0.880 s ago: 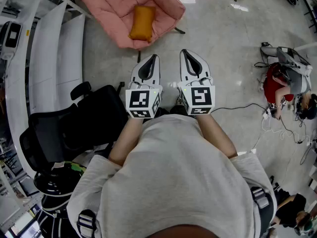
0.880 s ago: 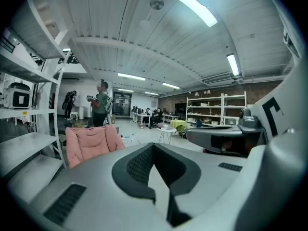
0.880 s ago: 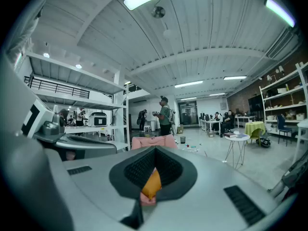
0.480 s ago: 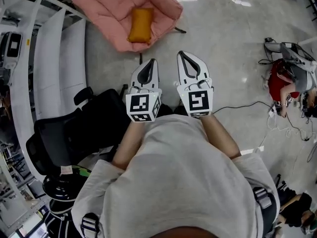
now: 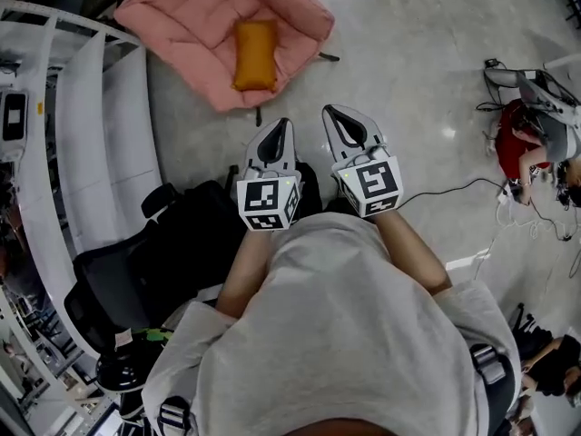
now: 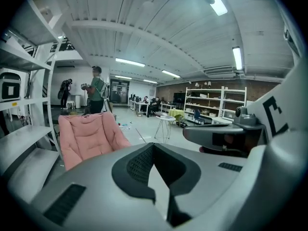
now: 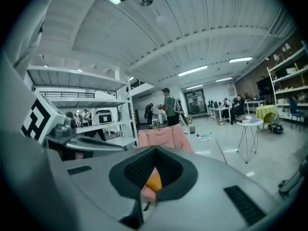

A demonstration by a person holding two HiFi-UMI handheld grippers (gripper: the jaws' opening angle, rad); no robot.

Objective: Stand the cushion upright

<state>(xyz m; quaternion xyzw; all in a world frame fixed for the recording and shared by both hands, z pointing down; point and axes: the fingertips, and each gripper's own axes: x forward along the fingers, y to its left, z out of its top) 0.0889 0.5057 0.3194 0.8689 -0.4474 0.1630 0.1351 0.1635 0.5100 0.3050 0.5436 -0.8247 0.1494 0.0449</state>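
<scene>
The orange cushion [image 5: 255, 54] lies in the hollow of the pink padded chair [image 5: 195, 25], ahead of you and a little to your left, its long side pointing away from you. In your right gripper view a slice of it shows through the opening behind the jaws, with the pink chair around it.

You hold both grippers side by side in front of your chest, well short of the chair. Your left gripper [image 5: 280, 125] has its jaws pressed together with nothing in them, and so does your right gripper [image 5: 332, 113]. Only bare floor [image 5: 399, 80] lies between their tips and the chair.

A black office chair [image 5: 154, 271] stands just beside your left arm, and white shelves [image 5: 82, 134] run along that same side up to the pink chair. To your right, well apart, a person in red [image 5: 525, 143] sits on the floor among cables [image 5: 445, 192]. Behind the pink chair a person in a green shirt [image 6: 97, 93] stands, and a small round table [image 6: 165, 124] stands farther right.
</scene>
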